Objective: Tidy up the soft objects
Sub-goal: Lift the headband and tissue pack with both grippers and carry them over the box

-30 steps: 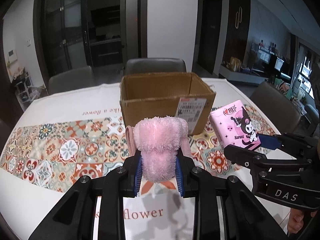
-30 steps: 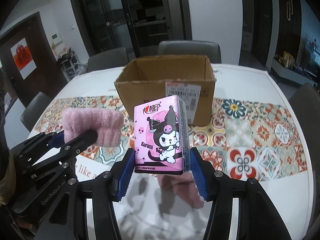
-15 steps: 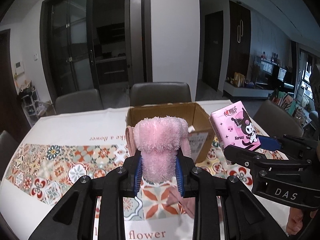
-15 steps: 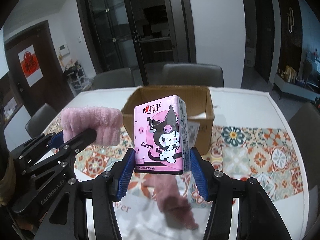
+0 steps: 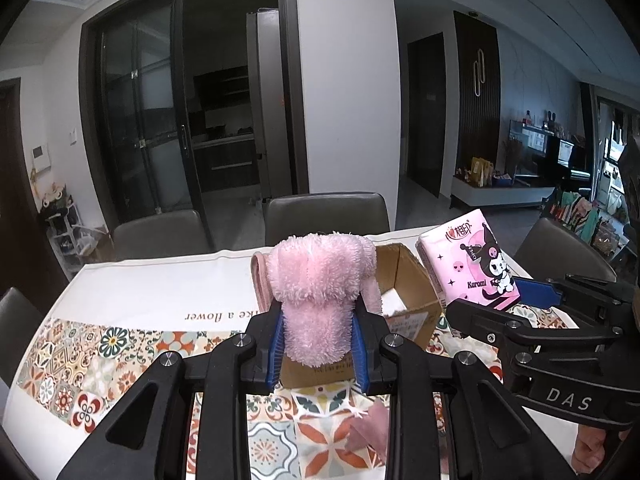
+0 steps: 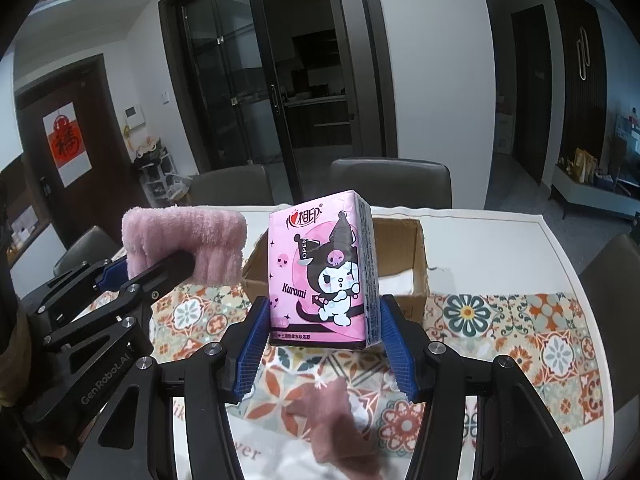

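Note:
My left gripper (image 5: pixel 318 344) is shut on a fluffy pink towel (image 5: pixel 320 292) and holds it in the air in front of the open cardboard box (image 5: pixel 404 280). The towel also shows in the right wrist view (image 6: pixel 184 244), at the left. My right gripper (image 6: pixel 324 344) is shut on a pink Kuromi tissue pack (image 6: pixel 324 272), held upright above the table, near the box (image 6: pixel 400 248). The pack also shows in the left wrist view (image 5: pixel 468 264), to the right of the towel. Something white lies inside the box.
A dusky pink cloth (image 6: pixel 340 424) lies on the patterned table runner (image 6: pixel 520 340) below my grippers. Grey chairs (image 5: pixel 326 216) stand round the white table (image 5: pixel 160 288). Glass doors and a wall are behind.
Both grippers have risen with their loads and come nearer the box. The box now sits lower in both views and its inside shows.

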Tool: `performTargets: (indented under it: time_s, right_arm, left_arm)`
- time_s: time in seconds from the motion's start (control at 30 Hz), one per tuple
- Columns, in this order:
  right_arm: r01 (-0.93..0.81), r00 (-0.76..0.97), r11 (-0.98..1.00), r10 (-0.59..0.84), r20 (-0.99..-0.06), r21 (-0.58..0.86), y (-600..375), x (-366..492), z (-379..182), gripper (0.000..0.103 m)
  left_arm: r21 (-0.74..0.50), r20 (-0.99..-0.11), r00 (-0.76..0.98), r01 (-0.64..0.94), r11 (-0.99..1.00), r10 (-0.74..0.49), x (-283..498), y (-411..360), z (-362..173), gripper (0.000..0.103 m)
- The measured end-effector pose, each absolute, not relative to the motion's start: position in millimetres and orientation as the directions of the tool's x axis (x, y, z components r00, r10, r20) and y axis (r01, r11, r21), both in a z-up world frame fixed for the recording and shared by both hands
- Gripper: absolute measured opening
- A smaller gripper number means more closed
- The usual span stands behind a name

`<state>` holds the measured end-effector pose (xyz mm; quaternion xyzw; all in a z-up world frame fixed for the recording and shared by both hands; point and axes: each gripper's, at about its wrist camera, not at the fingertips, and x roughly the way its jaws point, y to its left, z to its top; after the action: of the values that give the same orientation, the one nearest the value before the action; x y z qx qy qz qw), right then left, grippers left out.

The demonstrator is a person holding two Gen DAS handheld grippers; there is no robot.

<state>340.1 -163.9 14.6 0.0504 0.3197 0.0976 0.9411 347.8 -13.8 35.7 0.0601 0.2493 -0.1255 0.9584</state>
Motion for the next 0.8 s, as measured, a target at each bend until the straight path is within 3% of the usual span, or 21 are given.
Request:
performTargets:
  time_s: [0.8]
  right_arm:
    - [-0.127,0.77,0.978,0.202,-0.605,0.164,-170,418,8,0.056]
  left_arm:
    - [0.045,-0.52,0.822,0.299,0.953,-0.233,434,-25,21,0.028]
